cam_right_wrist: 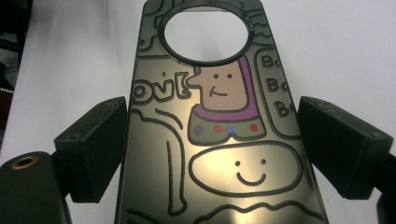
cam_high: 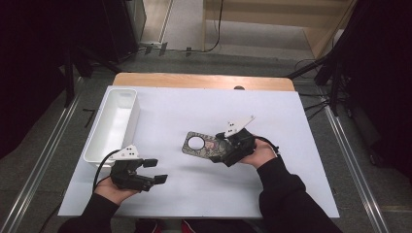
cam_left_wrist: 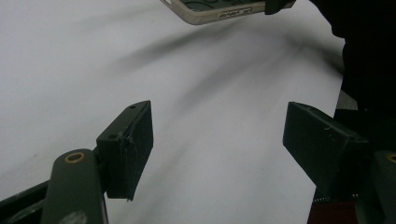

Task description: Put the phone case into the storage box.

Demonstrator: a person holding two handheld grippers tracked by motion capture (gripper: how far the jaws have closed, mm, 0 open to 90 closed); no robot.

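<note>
Phone case with cartoon doodles and a round camera hole lies flat on the white bench, well off to the right of the white bin. Right gripper sits over the case's near end, jaws spread on either side of it, looks like they're just beside the edges, not squeezing. Left gripper hovers near the bin's front corner, jaws wide, nothing between them.

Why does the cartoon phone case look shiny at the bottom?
In the right gripper view, light glares off the phone case near the bottom edge; in the left gripper view, soft streaky shadows cross the white table, and the jaws look blurry.
</note>
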